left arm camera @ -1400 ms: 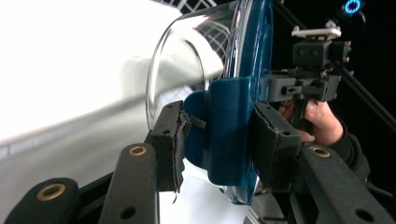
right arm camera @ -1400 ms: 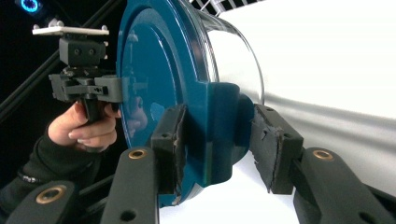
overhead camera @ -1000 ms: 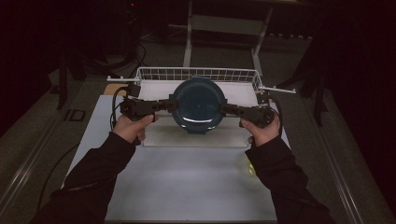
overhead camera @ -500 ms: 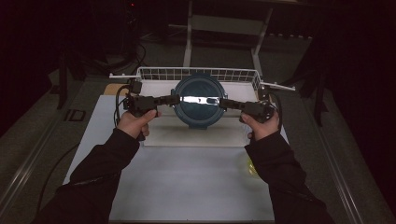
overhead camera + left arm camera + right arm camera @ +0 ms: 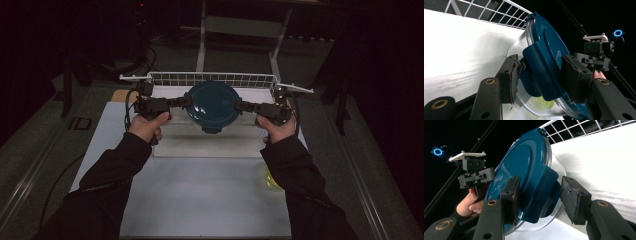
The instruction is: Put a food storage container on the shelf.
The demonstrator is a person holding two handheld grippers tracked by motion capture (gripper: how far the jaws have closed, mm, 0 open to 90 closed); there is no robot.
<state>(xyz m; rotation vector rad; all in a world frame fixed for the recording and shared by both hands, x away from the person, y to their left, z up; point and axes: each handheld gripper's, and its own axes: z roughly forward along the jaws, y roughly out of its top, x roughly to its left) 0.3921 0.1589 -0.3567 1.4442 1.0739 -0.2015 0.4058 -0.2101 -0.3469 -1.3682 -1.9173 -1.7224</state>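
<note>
Sleeves lead to the left hand-held gripper (image 5: 186, 101) at 9 o'clock of the round food container (image 5: 214, 105) and the right hand-held gripper (image 5: 239, 105) at 3. Each straddles a latch flap (image 5: 541, 75), and their jaws have just been opening. The right stands spread, one pad clear of its flap; the left I cannot tell. The container sits at 12 o'clock on the worktop (image 5: 200, 200). Its clear bowl is stiff and its blue lid slick; it is probably light, best held by the flaps. A wire basket (image 5: 210, 79) stands behind.

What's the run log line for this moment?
left gripper: jaws just opening around container clip | right gripper: same, far pad clear | container: lidded, on mat
</note>
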